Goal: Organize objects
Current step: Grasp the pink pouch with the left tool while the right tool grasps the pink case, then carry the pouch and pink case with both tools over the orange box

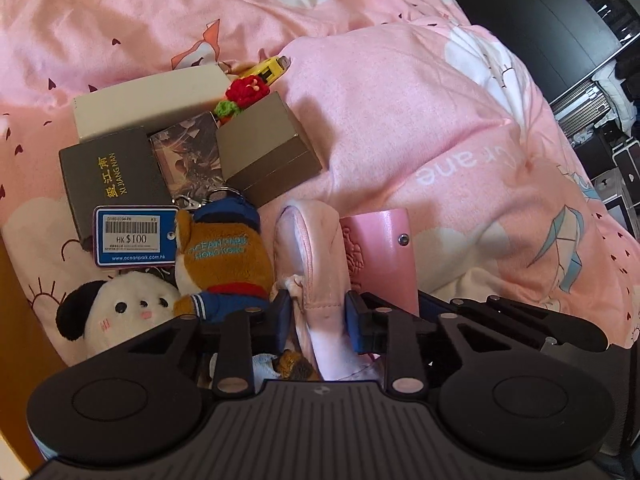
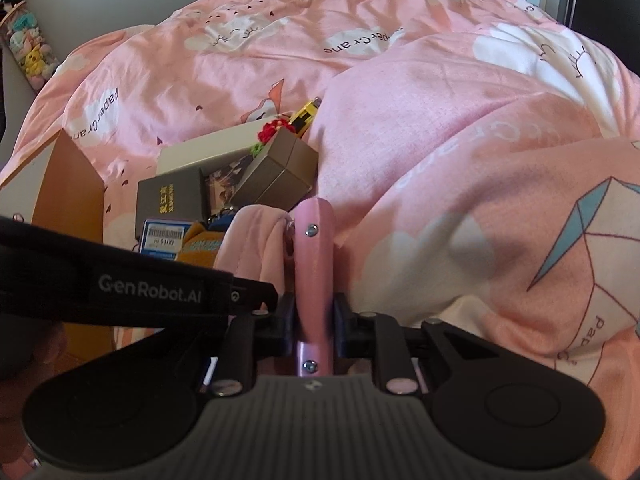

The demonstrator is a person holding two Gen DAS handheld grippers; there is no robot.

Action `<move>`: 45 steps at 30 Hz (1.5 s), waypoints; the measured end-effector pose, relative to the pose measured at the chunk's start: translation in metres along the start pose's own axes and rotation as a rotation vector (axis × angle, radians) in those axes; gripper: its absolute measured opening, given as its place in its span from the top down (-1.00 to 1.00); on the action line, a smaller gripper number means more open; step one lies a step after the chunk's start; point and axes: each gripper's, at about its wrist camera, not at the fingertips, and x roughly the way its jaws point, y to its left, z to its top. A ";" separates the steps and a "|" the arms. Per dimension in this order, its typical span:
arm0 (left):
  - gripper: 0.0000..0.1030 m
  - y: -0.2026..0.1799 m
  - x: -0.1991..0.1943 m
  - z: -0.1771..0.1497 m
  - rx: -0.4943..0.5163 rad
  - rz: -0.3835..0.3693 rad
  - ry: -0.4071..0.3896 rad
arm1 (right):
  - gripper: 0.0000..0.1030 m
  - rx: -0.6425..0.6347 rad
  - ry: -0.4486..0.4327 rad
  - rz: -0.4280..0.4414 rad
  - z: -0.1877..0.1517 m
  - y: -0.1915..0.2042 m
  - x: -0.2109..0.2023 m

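Observation:
My left gripper (image 1: 318,314) is shut on a soft pink fabric pouch (image 1: 316,256), which stands on edge on the pink bed cover. My right gripper (image 2: 314,316) is shut on a pink leather card holder (image 2: 314,248) with metal snaps, held on edge right beside the pouch (image 2: 256,240). The holder also shows in the left wrist view (image 1: 384,252), to the right of the pouch. Left of the pouch lie a brown plush keychain in a blue jacket (image 1: 224,252) and a white panda plush (image 1: 124,312).
A pile lies further back: a dark box with gold lettering (image 1: 108,176), a white box (image 1: 152,100), a grey-brown box (image 1: 264,148), a picture card (image 1: 188,156), a crocheted red flower (image 1: 248,90), a yellow toy (image 1: 268,66), a blue price tag (image 1: 134,236). An orange carton (image 2: 68,196) stands at left.

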 end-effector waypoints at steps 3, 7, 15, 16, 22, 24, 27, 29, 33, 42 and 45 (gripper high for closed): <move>0.44 0.001 -0.013 -0.004 0.007 -0.027 -0.047 | 0.62 -0.002 -0.013 -0.007 0.000 0.002 -0.006; 0.45 -0.002 -0.041 -0.007 0.023 -0.064 -0.129 | 0.63 0.024 -0.054 -0.003 0.003 -0.001 -0.024; 0.45 0.000 -0.114 -0.015 0.021 -0.127 -0.283 | 0.63 0.084 -0.166 0.059 0.015 -0.001 -0.075; 0.45 0.001 -0.126 -0.018 0.021 -0.126 -0.307 | 0.63 0.081 -0.185 0.074 0.017 0.003 -0.082; 0.45 0.030 -0.202 -0.036 -0.034 -0.068 -0.465 | 0.63 0.014 -0.271 0.264 0.031 0.046 -0.114; 0.45 0.044 -0.221 -0.041 -0.069 -0.050 -0.504 | 0.63 -0.024 -0.277 0.337 0.036 0.067 -0.119; 0.45 0.070 -0.238 -0.055 -0.138 -0.021 -0.540 | 0.63 -0.080 -0.264 0.425 0.041 0.097 -0.119; 0.45 0.091 -0.242 -0.064 -0.196 0.016 -0.538 | 0.63 -0.125 -0.230 0.469 0.042 0.119 -0.111; 0.45 0.132 -0.223 -0.079 -0.334 0.074 -0.451 | 0.63 -0.174 -0.110 0.500 0.038 0.155 -0.080; 0.45 0.178 -0.160 -0.099 -0.429 0.098 -0.290 | 0.63 -0.327 0.059 0.379 0.022 0.201 -0.018; 0.45 0.183 -0.149 -0.103 -0.419 0.118 -0.268 | 0.63 -0.404 0.070 0.311 0.020 0.216 -0.009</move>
